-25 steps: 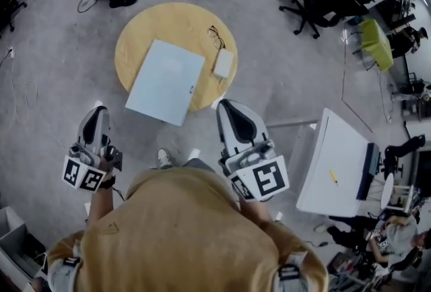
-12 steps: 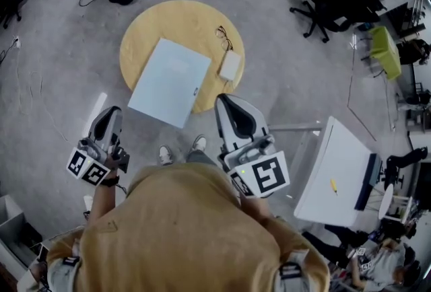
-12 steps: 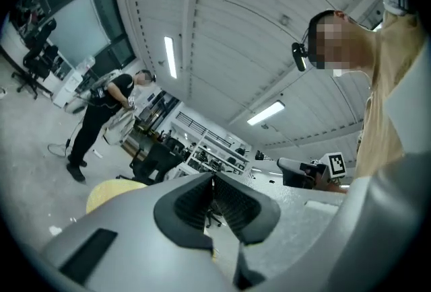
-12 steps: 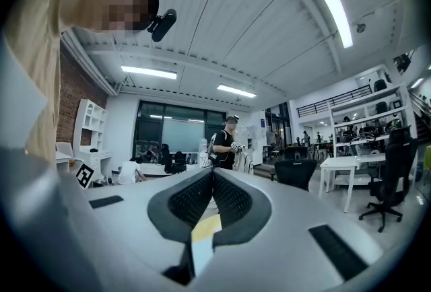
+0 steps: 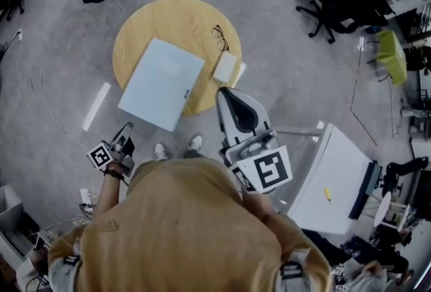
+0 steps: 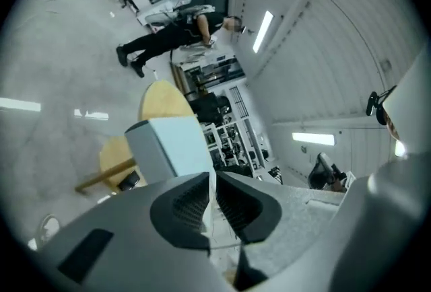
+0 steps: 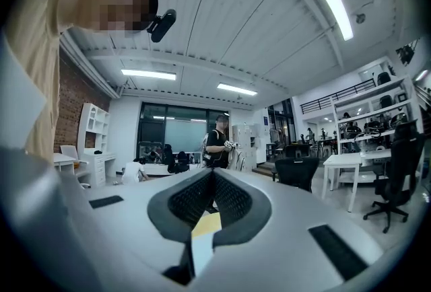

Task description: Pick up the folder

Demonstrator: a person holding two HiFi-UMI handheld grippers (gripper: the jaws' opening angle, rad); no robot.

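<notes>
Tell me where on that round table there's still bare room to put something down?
The table's far half is bare: a wide arc behind the folder, from the left rim round to the glasses. The right side is crowded, with the glasses and a white pad beside the folder. The folder covers the near side and overhangs the rim there.

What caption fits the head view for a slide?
A light blue folder lies on the round wooden table; the left gripper and right gripper, both shut, have not yet reached it.
</notes>
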